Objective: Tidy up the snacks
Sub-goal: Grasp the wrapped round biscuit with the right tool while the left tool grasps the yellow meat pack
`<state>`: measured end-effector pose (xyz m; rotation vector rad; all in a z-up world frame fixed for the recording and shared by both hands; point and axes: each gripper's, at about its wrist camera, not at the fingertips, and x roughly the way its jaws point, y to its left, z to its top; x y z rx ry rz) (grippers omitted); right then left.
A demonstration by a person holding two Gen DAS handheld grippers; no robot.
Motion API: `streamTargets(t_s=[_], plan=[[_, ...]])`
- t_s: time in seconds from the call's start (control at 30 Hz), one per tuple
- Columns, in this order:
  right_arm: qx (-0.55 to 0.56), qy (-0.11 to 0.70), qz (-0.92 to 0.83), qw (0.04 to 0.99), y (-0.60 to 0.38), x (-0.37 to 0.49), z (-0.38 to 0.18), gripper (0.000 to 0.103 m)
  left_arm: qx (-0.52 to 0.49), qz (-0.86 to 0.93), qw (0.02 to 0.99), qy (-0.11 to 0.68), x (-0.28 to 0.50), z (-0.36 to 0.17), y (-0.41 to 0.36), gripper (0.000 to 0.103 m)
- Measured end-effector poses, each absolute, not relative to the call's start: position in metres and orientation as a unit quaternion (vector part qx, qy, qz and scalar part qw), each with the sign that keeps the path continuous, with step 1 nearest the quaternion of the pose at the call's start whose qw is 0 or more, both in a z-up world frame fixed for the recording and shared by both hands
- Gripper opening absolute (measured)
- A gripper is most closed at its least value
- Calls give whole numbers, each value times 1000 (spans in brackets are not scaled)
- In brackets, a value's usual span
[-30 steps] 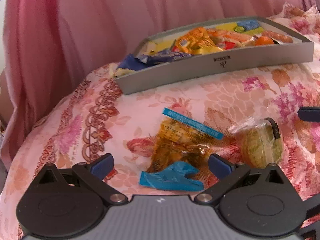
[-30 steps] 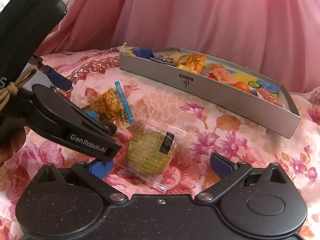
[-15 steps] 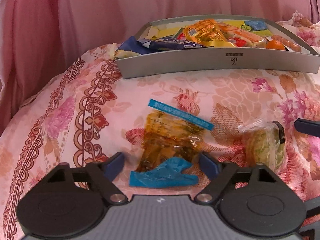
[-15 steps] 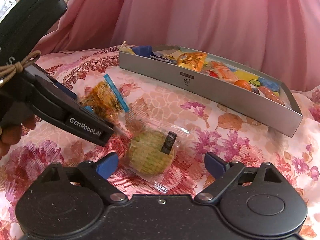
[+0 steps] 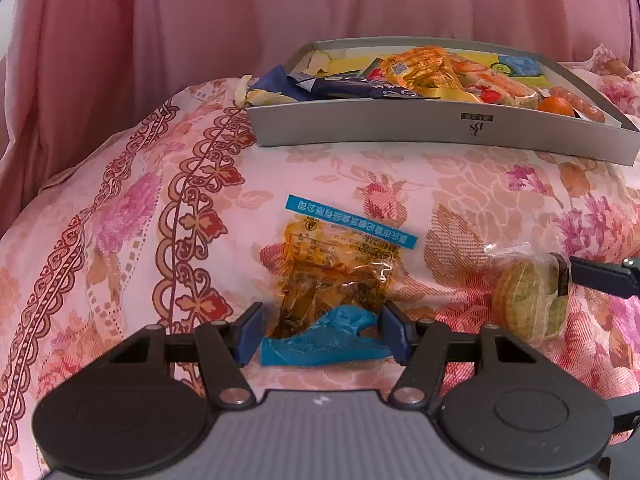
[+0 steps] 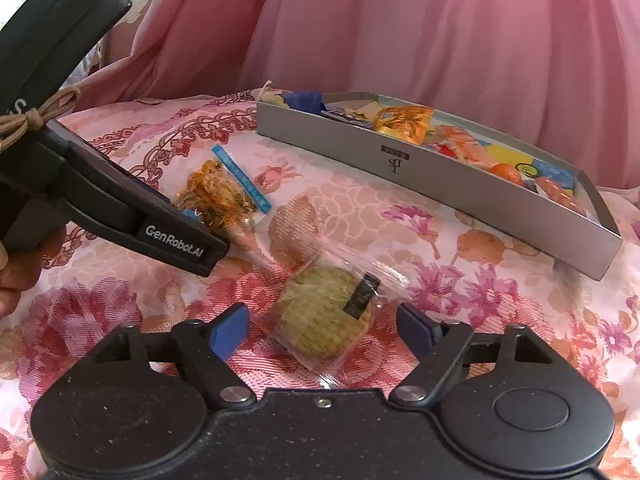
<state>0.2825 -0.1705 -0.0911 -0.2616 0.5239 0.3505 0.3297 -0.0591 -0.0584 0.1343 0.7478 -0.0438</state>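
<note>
Lying on the floral pink bedspread [image 5: 120, 220], the orange clear-plastic snack packet [image 5: 332, 276] and wrapped round green pastry [image 6: 326, 316] are each straddled by open left gripper [image 5: 322, 334] and right gripper [image 6: 322, 326] fingers; crinkly film could slip if pinched shallowly.

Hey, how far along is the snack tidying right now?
Mostly done: the grey tray already holds many wrapped snacks. In hand: the left gripper straddles the blue end of the orange snack packet, jaws open, and the right gripper straddles the wrapped green pastry, also open. Left: gripping both, which lie on the floral cloth, and moving them into the tray.
</note>
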Motion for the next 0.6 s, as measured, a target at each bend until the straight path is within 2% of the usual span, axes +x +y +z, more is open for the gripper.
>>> streamTargets(t_s=[0.13, 0.4, 0.6], plan=[[-128, 257, 178, 941, -169, 283, -92, 71, 61, -17, 930, 362, 329, -58, -59, 63], [-129, 269, 181, 937, -168, 287, -95, 66, 55, -17, 930, 364, 326, -56, -59, 61], [-140, 266, 184, 936, -163, 287, -97, 55, 58, -13, 929, 366, 323, -54, -61, 60]])
